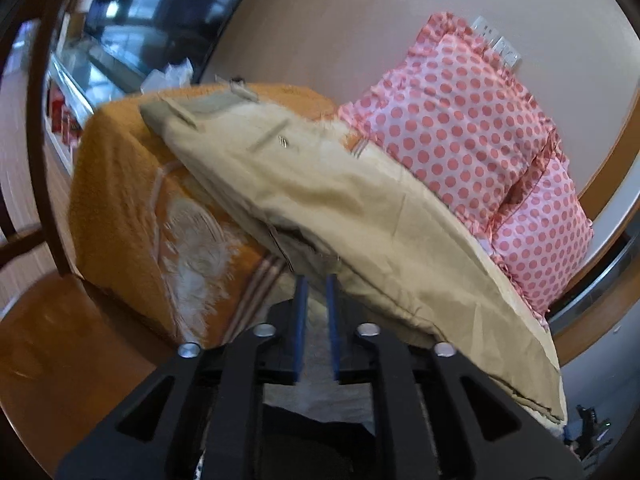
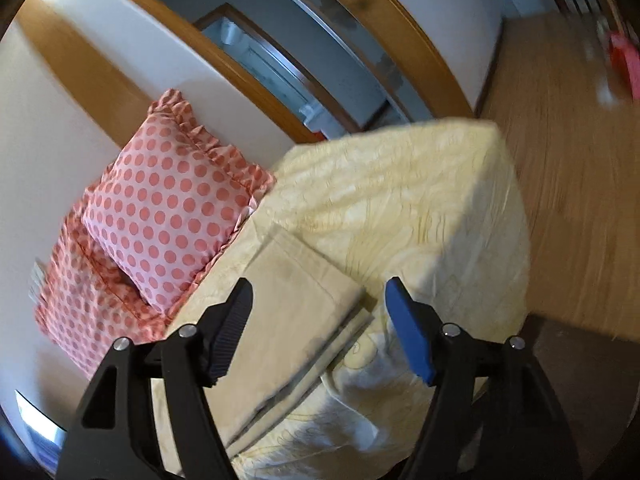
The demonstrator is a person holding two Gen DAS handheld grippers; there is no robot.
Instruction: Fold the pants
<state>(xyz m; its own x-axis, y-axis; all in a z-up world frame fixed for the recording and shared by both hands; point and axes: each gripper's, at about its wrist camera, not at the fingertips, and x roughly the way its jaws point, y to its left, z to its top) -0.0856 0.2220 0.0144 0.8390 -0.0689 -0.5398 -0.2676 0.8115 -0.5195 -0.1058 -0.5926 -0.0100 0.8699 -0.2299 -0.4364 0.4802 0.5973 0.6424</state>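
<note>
Two grippers: left gripper (image 1: 316,284) clamped on khaki pants (image 1: 340,200) crotch edge; right gripper (image 2: 318,312) apart over hems. Mid-fold; next likely grasp hems.

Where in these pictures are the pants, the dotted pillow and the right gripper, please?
pants (image 1: 340,200), left wrist view, middle of the beige cloth.
dotted pillow (image 2: 168,216), right wrist view, its front face.
right gripper (image 2: 320,320), right wrist view, between its open fingertips.

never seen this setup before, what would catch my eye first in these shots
The pink polka-dot pillows stand out most, propped against the wall at the back of the bed. In front of them the beige pants lie lengthwise on an orange towel. In the right wrist view the right gripper hangs open over the pants' hem end.
</note>
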